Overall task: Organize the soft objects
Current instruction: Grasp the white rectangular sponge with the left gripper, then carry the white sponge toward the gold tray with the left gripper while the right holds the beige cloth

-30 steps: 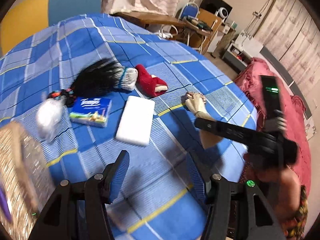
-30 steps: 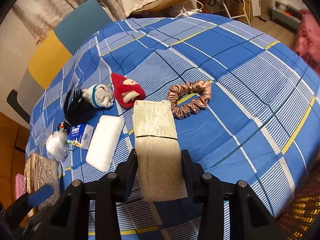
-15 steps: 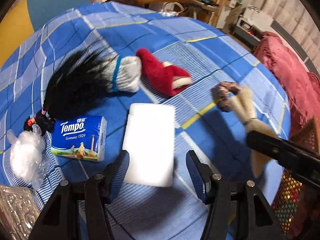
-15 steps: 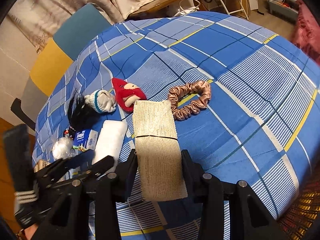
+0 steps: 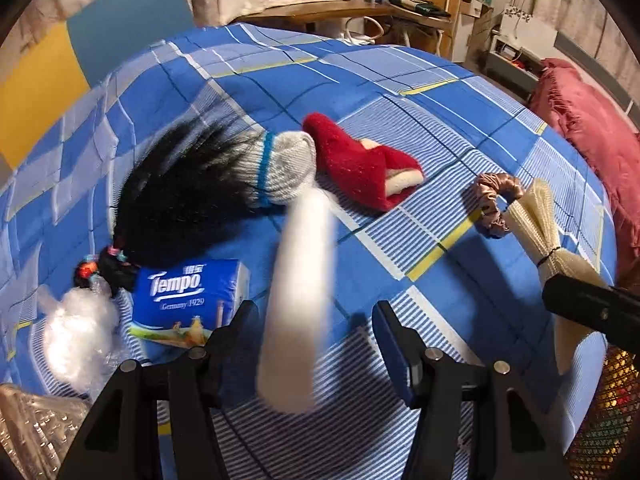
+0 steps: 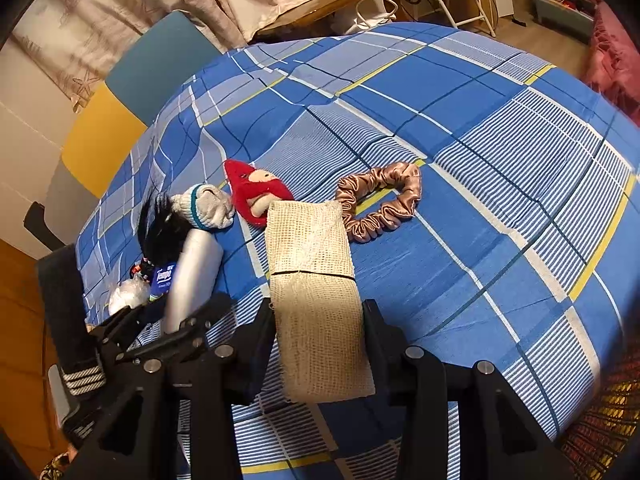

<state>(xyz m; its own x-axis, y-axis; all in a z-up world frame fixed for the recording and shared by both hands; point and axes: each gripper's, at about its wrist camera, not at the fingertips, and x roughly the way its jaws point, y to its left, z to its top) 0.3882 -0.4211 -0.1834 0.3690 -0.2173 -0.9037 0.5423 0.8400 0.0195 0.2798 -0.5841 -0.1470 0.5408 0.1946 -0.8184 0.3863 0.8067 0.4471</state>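
Beige open-weave mesh cloth point(image 6: 312, 248), tied across its middle with a thin dark band, sits clamped between the jaws of the right gripper point(image 6: 320, 312). We hold it by its near end, narrow grip, so the far end juts forward above the blue plaid bedspread point(image 5: 400, 92), hanging over the edge of the satin scrunchie point(image 6: 380, 204). It looks lifted and parked, probably waiting for a destination.

Our left gripper point(image 5: 312, 316) stands wide, pointing steeply down at the white foam block point(image 5: 300, 280). The block is tipped up on its edge between the two fingers and smeared with blur. We see a gap on either side of it in the left wrist view, so the pads do not seem to press on it. We judge this the start of a grab: standing on edge, the block offers its thin side to the jaws.

The rest of the soft things lie in a loose row on the bed: black hair piece point(image 5: 180, 192), knitted glove point(image 5: 284, 172) touching the red plush toy point(image 5: 360, 168), a tissue pack point(image 5: 188, 296) just beside the left finger, and a clear plastic wad point(image 5: 76, 328). A glittery box point(image 5: 24, 432) shows at the lower left corner and may be where things go; we cannot tell.
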